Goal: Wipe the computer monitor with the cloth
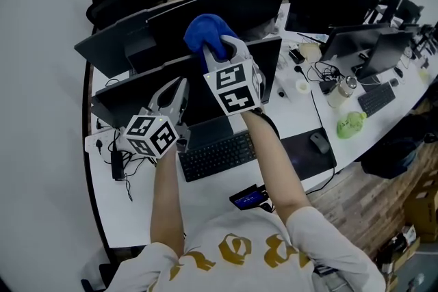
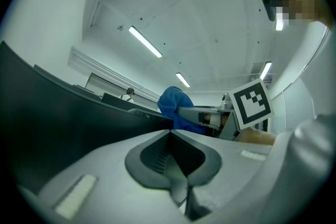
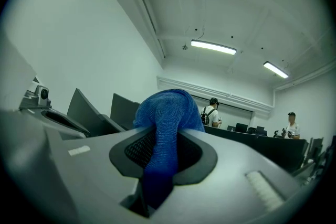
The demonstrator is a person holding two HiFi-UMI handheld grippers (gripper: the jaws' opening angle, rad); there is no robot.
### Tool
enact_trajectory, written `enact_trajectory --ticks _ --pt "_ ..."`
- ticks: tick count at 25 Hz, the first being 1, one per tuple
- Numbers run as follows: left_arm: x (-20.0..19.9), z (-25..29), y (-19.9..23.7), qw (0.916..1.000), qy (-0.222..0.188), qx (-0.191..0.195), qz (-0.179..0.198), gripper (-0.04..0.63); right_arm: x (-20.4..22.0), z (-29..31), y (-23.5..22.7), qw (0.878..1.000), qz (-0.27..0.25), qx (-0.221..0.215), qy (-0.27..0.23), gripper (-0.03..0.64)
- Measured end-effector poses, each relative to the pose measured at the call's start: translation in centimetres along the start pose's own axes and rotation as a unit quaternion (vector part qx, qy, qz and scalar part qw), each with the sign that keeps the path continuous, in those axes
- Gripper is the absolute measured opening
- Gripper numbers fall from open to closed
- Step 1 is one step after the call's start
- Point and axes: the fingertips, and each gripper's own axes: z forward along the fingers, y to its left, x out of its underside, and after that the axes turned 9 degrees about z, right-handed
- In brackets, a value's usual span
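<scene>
Right now my right gripper (image 3: 160, 165) pinches the bunched blue woven cloth (image 3: 167, 107) in its jaws, just above the black flat computer monitor's (image 1: 126, 94) top edge; my left gripper (image 2: 176, 162) has its jaws pressed together, empty.

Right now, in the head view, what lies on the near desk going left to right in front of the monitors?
Black adapter with cables → black keyboard → computer mouse → green object → second keyboard.
</scene>
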Motion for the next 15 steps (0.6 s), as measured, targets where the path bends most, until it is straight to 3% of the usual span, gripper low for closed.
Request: enact_trajectory --ticks 15 --pt "0.9 2.4 -1.8 1.0000 0.008 0.003 -0.002 0.000 0.9 -1.0 -3.8 1.000 -0.007 0.010 -0.003 0.110"
